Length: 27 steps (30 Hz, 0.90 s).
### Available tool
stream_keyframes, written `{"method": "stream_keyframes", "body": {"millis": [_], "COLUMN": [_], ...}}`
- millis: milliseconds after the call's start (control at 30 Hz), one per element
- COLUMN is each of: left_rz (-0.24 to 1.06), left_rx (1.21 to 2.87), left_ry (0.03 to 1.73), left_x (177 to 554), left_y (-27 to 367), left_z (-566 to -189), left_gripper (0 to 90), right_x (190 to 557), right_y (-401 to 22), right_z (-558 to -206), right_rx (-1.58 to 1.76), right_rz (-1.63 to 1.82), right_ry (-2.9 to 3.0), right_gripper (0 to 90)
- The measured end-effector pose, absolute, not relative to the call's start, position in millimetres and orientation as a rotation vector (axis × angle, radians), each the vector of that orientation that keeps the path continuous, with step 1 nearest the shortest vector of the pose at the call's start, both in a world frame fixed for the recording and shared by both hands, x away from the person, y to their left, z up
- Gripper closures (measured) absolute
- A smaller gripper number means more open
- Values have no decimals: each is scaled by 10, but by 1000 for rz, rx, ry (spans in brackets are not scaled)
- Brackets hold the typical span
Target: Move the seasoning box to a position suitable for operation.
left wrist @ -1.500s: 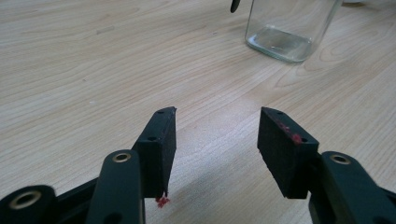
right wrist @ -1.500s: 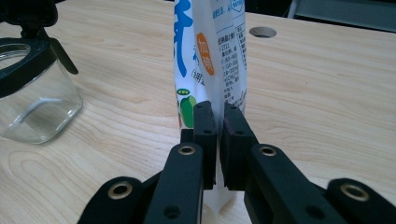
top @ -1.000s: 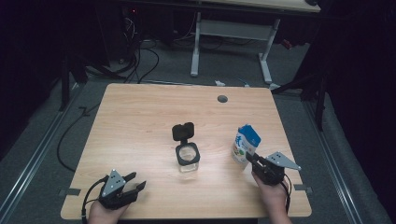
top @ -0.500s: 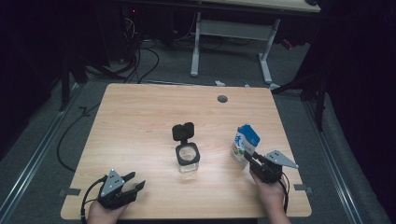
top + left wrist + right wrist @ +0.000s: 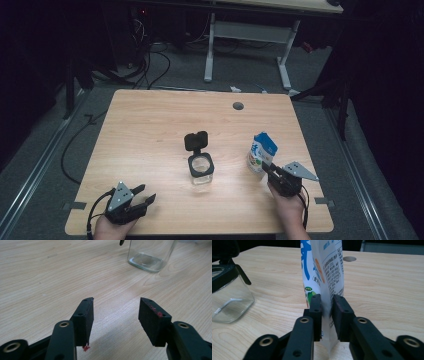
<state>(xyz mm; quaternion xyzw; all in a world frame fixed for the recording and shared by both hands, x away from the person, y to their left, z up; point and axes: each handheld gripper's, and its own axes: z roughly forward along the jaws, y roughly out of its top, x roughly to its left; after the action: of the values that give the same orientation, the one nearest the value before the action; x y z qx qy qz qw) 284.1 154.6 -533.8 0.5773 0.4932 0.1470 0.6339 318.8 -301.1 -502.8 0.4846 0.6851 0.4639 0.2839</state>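
On the wooden desk (image 5: 150, 130) a white and blue printed pouch (image 5: 261, 154) stands upright near the right edge, and the right gripper (image 5: 266, 169) has it by its near edge. In the right gripper view the pouch (image 5: 323, 270) rises straight up between the two black jaws, whose pads press on its narrow lower seam from either side; the jaws have just been closing, and they now pinch the pouch with the thin packet flattened between them. The right hand (image 5: 290, 212) comes in from the desk's near edge just behind the gripper. To the left of the pouch and well apart from it, near the middle of the desk, stands a clear square glass jar (image 5: 201, 171) with a black rim, its black flip lid (image 5: 196, 140) hinged open and tilted back on the far side. The same jar (image 5: 227, 296) shows at the left of the right gripper view. The left gripper (image 5: 142, 199) rests at the near left corner of the desk, held by the left hand (image 5: 114, 229), well apart from the jar. In the left gripper view its jaws stand open over bare wood with nothing between them, and the base of the jar (image 5: 147, 256) lies farther off beyond them.
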Motion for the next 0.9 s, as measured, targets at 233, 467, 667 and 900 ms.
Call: {"method": "stream_keyframes", "body": {"millis": [233, 467, 667, 900], "left_rz": [335, 330, 325, 316], "left_rx": [1320, 1316, 1318, 1319], "left_ry": [1128, 1123, 1118, 1121], "left_x": [2838, 2829, 2824, 2828], "left_y": [1540, 1544, 1540, 1524], "left_z": [-5337, -5324, -5321, -5331], "left_gripper": [465, 465, 465, 465], "right_x": [3234, 3269, 3273, 3244], "right_y": [-2991, -2958, -2979, -3003], "right_z": [-4948, -4853, -4784, -4656], "right_rx": [1293, 1280, 1294, 1269], "right_rz": [1194, 1172, 1183, 1174], "right_ry": [1886, 1942, 1982, 2069], "right_gripper": [832, 837, 842, 849]}}
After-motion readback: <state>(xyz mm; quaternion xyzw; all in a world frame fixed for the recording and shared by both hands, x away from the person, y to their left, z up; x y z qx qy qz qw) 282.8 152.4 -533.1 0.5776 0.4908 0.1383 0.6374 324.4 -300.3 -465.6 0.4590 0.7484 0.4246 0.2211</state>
